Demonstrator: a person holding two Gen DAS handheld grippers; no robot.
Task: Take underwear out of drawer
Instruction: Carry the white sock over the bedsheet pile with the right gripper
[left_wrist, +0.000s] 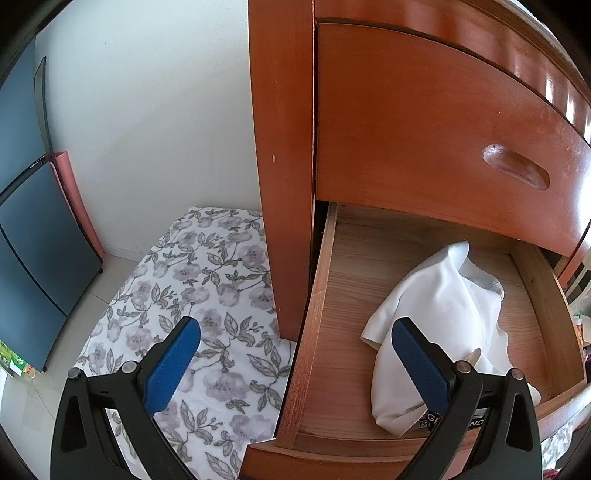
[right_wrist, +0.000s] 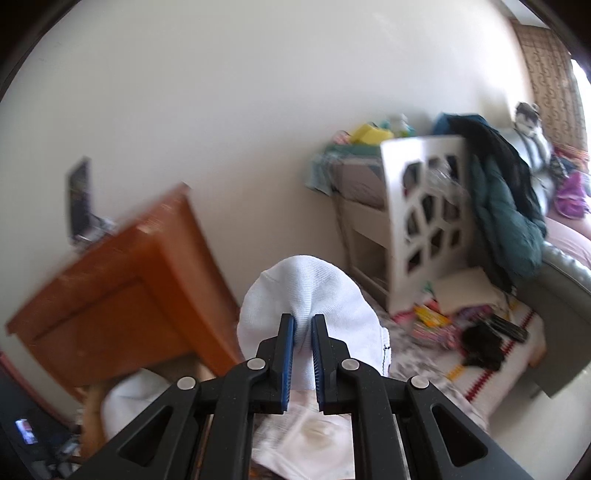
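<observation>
Bedroom, wooden drawer (left_wrist: 314, 332) open, white garment (left_wrist: 436, 314) inside. Right hand-held gripper (right_wrist: 303, 334) clamped on white underwear (right_wrist: 306, 295), probably clear of drawer; blurry. Left hand-held gripper (left_wrist: 295, 354) apart, empty. Keep clamp firm, carry clear.

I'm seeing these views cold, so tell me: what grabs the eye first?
In the right wrist view, the right gripper is shut on a white ribbed garment, held up in front of the room. In the left wrist view, the open wooden drawer holds a crumpled white cloth, with the open left gripper hovering at its near corner.
</observation>
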